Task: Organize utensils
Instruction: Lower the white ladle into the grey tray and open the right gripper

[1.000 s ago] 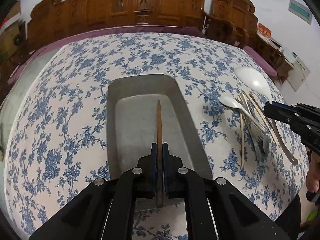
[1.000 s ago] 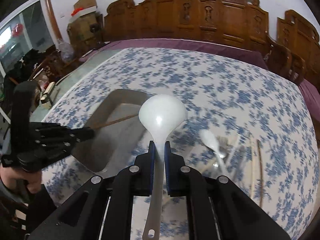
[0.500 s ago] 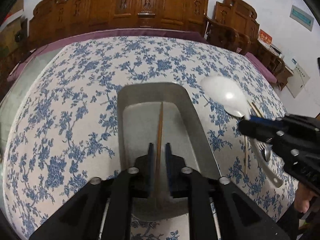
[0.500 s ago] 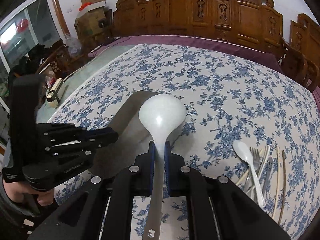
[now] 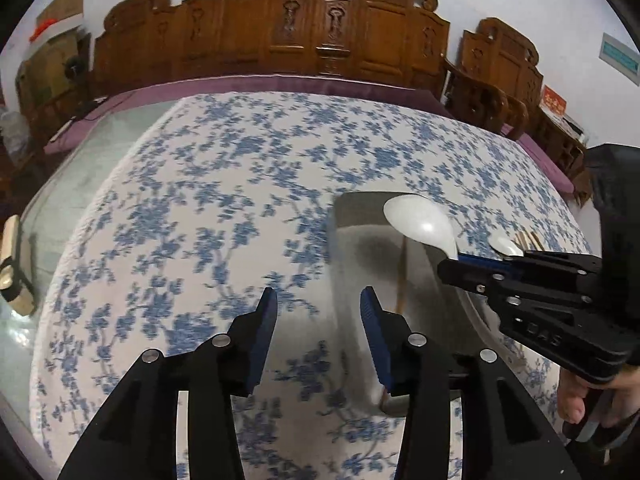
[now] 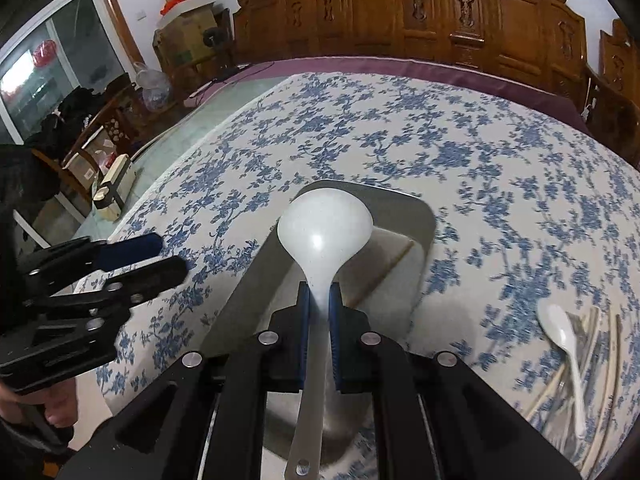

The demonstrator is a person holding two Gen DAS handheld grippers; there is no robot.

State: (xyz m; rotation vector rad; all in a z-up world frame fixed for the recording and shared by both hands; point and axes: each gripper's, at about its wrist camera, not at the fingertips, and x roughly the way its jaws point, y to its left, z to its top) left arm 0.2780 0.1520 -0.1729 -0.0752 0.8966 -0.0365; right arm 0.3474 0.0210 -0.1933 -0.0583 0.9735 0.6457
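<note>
1. The left gripper [image 5: 318,312] has let go of the chopstick [image 5: 401,276], now lying in the tray [image 6: 420,232]; its fingers are spread over the table [image 5: 224,184]
2. The right gripper [image 6: 319,312] fingers still pinch the ladle [image 6: 324,232], now above the tray

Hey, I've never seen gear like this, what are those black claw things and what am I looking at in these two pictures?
Each black claw is a hand-held gripper: a person holds one in each hand, and a fisheye camera on each looks forward along its two fingers. So one picture is the left gripper's view, the other the right's.

The left hand-held gripper is open and empty, over a blue-flowered tablecloth. The right hand-held gripper is shut on a white ladle, held above a metal tray. A chopstick already lies in the tray.

To the right of the tray, on the cloth, lies a pile of utensils: a small white spoon, chopsticks and what looks like a fork, blurred.
</note>
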